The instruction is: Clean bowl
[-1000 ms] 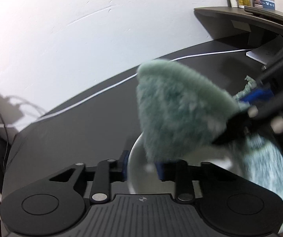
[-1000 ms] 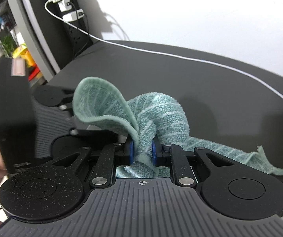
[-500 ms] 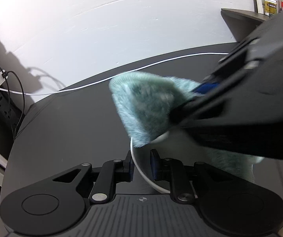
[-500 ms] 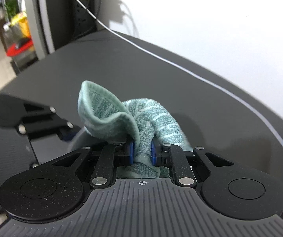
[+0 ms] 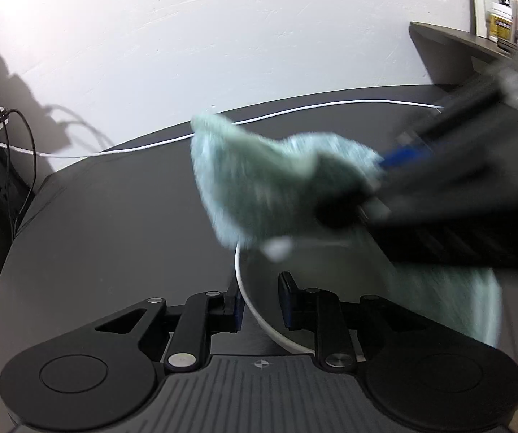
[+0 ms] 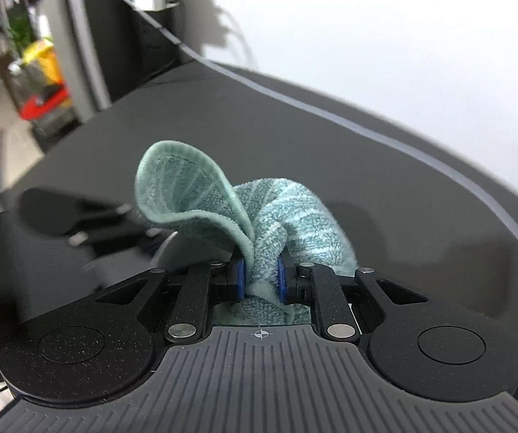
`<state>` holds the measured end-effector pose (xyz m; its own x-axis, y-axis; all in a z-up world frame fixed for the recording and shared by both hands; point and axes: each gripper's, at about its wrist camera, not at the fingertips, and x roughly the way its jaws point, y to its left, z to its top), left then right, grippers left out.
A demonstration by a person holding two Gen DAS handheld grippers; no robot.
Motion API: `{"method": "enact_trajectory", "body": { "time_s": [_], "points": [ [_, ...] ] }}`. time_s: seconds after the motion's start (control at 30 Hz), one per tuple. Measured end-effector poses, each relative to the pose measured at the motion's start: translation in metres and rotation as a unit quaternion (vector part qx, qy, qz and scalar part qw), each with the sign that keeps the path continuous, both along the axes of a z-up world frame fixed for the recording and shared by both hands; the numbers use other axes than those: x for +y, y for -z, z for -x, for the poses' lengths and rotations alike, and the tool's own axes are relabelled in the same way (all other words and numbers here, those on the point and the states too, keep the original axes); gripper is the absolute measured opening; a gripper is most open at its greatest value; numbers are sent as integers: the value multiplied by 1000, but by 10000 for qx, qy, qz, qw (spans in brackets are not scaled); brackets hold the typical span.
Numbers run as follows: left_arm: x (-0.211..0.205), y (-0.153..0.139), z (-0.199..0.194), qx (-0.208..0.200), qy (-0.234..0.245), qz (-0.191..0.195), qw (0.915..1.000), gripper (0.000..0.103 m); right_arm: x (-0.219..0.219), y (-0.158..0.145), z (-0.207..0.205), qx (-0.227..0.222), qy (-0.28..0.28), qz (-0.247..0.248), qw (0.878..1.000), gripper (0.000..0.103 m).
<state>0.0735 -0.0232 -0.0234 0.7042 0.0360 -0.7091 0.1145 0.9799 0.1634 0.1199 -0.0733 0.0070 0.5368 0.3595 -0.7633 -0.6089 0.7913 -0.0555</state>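
Teal terry cloth (image 6: 287, 216) is pinched in the right hand-held gripper (image 6: 260, 281) just above the white bowl (image 5: 255, 310), whose rim the left hand-held gripper (image 5: 259, 303) clamps; a firm rim hold and sweeping contact with the inner wall would likely serve best.

A mint-green cloth (image 6: 295, 223) with paler stripes sits between blue-padded black right tongs (image 6: 261, 281). The bowl (image 5: 255, 310) is white. The left tongs (image 5: 261, 303) are black with blue pads. The table (image 5: 114, 223) is dark grey, crossed by a white cable (image 5: 295, 112).
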Motion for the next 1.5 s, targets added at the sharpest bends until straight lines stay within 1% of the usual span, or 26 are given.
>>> {"method": "enact_trajectory", "body": {
  "time_s": [0.1,0.17,0.3,0.33,0.4,0.47,0.53,0.6,0.63,0.7,0.73,0.8,0.83,0.87,0.9,1.03,1.07,1.13,1.2,1.23,1.3,1.33,1.4,1.5],
  "points": [
    [0,0,1,0,-5,-9,10000,22,-9,1,2,102,32,31,9999,17],
    [2,0,2,-1,19,18,10000,23,-21,2,11,199,21,1,9998,17],
    [2,0,2,-3,87,-17,10000,23,-42,1,22,519,29,-491,9974,17],
    [2,0,2,18,146,11,9999,23,-45,0,25,542,27,-598,9967,17],
    [5,0,-2,61,303,92,9995,34,-48,-1,26,527,50,-677,9963,17],
    [8,0,-8,35,540,43,9985,35,-49,-1,24,526,66,-712,9961,17],
    [6,-2,-12,-42,648,-42,9979,35,-47,0,21,524,79,-685,9962,17],
    [2,-2,-16,-82,853,-104,9963,34,-46,-1,19,507,100,-655,9965,17],
    [1,-1,-16,-73,883,-113,9960,33,-46,-1,18,496,112,-639,9967,17],
    [4,-2,-14,-23,830,-43,9965,27,-40,-1,13,453,81,-577,9973,18],
    [4,-3,-11,17,771,-15,9970,23,-36,-1,11,427,55,-541,9976,18],
    [6,-3,-6,67,682,-14,9976,18,-28,-2,5,376,3,-468,9982,17],
    [6,-3,-4,91,638,-14,9979,18,-24,-2,2,351,-23,-431,9985,17],
    [6,-3,4,97,424,30,9991,17,-20,-2,-1,325,-49,-395,9987,17],
    [6,-3,6,106,358,44,9993,17,-16,-2,-4,300,-75,-358,9989,17],
    [6,-4,10,112,228,84,9996,18,-1,-2,-13,185,-188,-207,9994,17],
    [6,-4,10,120,220,77,9997,18,1,-2,-12,98,-228,-116,9996,15],
    [7,-3,10,103,222,72,9997,19,0,-2,-5,-153,-224,191,9995,15],
    [6,-2,11,85,210,89,9997,21,-5,-1,4,-456,-101,650,9968,21],
    [6,-2,12,77,219,92,9997,21,-11,-1,7,-409,-82,631,9971,21],
    [-1,2,9,69,237,94,9997,21,-26,-3,14,-128,-43,372,9992,21],
    [-1,2,10,62,243,100,9996,21,-29,-5,19,-73,-62,315,9995,21],
    [-2,2,10,61,243,101,9996,21,-30,-7,26,4,-124,238,9996,18],
    [-3,2,13,59,235,99,9997,21,-23,-12,34,-17,-315,180,9993,18]
  ]
}}
